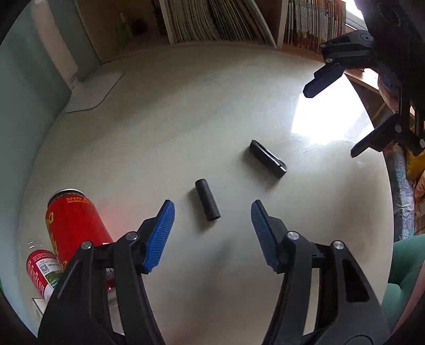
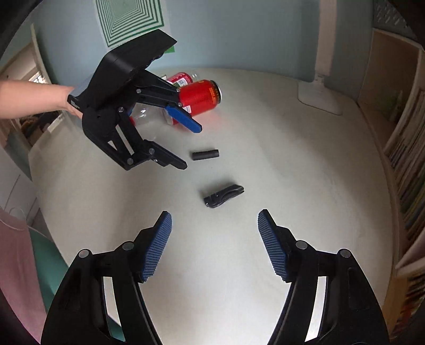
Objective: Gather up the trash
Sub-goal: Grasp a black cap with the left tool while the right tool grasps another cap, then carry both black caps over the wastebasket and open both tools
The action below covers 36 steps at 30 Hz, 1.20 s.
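Observation:
A red drink can (image 1: 71, 223) (image 2: 202, 98) lies on its side on the pale table (image 1: 186, 106), with a clear plastic bottle with a red label (image 1: 42, 270) (image 2: 183, 78) beside it. A short black cylinder (image 1: 207, 200) (image 2: 205, 154) and a black clip-like piece (image 1: 268, 158) (image 2: 224, 195) lie mid-table. My left gripper (image 1: 212, 205) (image 2: 191, 147) hovers open above the cylinder, near the can, with nothing between its pads. My right gripper (image 2: 214, 213) (image 1: 331, 123) hangs open over the table, just short of the black clip, and is empty.
A white lamp base (image 1: 93, 93) (image 2: 318, 98) stands at the table's far side. Shelves of books (image 1: 212, 21) (image 2: 406, 159) line one edge. A person's forearm (image 2: 32, 95) carries the left gripper. A green-patterned sheet (image 2: 130, 18) hangs on the wall.

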### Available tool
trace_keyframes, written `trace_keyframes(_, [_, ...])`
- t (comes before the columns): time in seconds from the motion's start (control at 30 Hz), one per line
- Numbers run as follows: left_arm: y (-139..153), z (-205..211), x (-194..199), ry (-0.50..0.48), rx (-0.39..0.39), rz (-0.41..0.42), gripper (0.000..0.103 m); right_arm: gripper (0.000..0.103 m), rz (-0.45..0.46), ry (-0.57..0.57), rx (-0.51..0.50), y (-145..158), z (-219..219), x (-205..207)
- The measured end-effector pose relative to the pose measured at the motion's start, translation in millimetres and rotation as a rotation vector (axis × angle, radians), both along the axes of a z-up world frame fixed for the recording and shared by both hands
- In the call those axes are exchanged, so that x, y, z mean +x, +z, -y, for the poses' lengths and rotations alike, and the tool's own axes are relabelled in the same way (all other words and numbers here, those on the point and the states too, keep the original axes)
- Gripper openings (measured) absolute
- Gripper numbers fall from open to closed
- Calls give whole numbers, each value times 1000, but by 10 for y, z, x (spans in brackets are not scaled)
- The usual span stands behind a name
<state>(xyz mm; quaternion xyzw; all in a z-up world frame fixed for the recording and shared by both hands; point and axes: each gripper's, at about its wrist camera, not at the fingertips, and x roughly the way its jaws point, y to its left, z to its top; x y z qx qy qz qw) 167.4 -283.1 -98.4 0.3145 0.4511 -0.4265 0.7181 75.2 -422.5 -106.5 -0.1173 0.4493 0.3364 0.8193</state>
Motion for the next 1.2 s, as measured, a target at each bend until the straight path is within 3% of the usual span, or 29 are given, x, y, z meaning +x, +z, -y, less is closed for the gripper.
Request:
trace_keyframes(0.17, [-125,-19,161,5,3,-40,37,66,-106,-37,8,-229,-200,302])
trace_keyframes(0.23, [-147,-37,205,-8,-15,-60,37,59,-140,-65,-6,-329,-253,358])
trace_keyframes(0.33, [-152,-26,224,-32,-26,-63,34,47,-148,-96,-7,-384,-306,388])
trace_keyframes(0.43, [-153,5,237,-52,-29,-48,16,28,-126,-107,-47,-374,-383,425])
trace_keyframes(0.47, [-153,12,250,-47,-30,-50,10,16,-127,-114,-53,-390,-385,467])
trace_keyframes(0.67, [-146,-3,227,-54,-41,-77,10,17,-171,-95,-59,-326,-328,481])
trace_keyframes(0.87, [174,-35,58,-60,-108,-82,9,17,-146,-153,31,47,-81,225])
trace_keyframes(1.07, [517,181,-473,-181,-140,-81,9,17,-112,-210,93,419,341,-532])
trace_keyframes(1.2, [574,454,-1071,-300,-147,-130,9,17,-134,-310,78,453,668,-1258])
